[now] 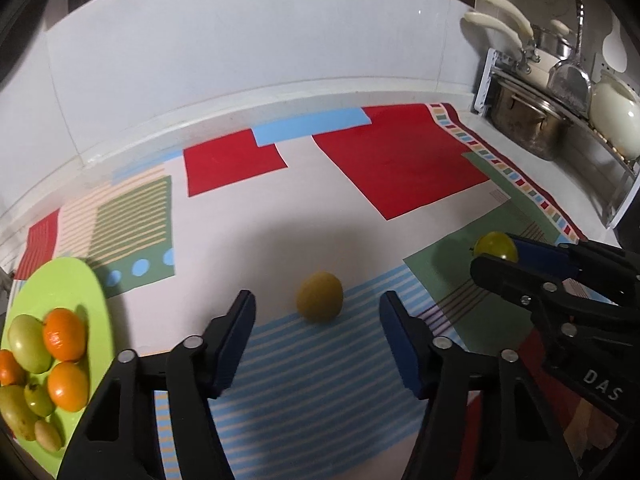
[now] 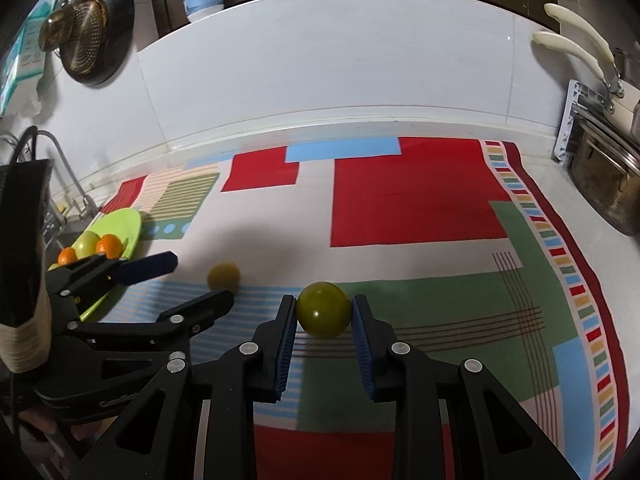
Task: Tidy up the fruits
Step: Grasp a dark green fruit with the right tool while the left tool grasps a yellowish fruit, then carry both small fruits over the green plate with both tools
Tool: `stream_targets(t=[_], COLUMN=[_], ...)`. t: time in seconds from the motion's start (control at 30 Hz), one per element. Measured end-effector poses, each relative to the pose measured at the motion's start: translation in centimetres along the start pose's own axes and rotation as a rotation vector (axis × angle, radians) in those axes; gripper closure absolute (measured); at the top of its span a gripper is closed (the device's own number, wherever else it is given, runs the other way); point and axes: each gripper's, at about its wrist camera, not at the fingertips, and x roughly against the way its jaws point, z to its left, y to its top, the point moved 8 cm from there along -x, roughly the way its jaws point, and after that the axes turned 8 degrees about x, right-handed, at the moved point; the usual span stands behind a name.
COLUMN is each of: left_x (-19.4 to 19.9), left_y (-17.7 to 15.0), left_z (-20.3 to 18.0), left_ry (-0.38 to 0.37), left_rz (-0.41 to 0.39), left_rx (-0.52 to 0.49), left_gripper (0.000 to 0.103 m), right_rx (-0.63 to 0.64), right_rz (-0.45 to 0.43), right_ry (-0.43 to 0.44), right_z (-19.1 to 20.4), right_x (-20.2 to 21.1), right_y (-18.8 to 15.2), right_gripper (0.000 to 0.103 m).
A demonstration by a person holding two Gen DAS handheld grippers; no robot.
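Blue pads of the right hand-held gripper (image 2: 324, 316) clamp a green fruit (image 2: 323, 309), apparently for carrying. Left hand-held gripper (image 1: 316, 340) is apart, lined up on the yellow fruit (image 1: 319, 297) lying on the cloth-covered desk (image 1: 400, 168); beyond-left, the green plate (image 1: 76, 280) collects the rest.

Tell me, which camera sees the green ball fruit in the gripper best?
The right wrist view: the green fruit sits front and centre, whole, pinched between the right gripper pads. The left wrist view shows it only small at the right edge, partly hidden behind that gripper's fingers.
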Motion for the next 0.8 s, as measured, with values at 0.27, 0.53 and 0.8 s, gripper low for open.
stream_targets(t=[0.27,0.53,0.8], left_x=[-2.2,-1.6,1.3], left_y=[0.0,-0.2,-0.3], left_z=[-0.5,-0.5,0.0], left_ry=[0.002,-0.01,-0.018], left_rz=[0.049,0.049,0.019], left_rx=[0.003,0.008,0.044], left_gripper=[0.067,0.076,0.076], right_rx=[-0.006,-0.015,0.0], right_rz=[0.006,0.012,-0.007], right_ry=[0.0,0.011,0.024], right_z=[-1.1,-1.1,-0.2], right_x=[-1.1,-1.5,-0.1], right_y=[0.2,0.2,0.4], right_gripper=[0.074,0.074,0.074])
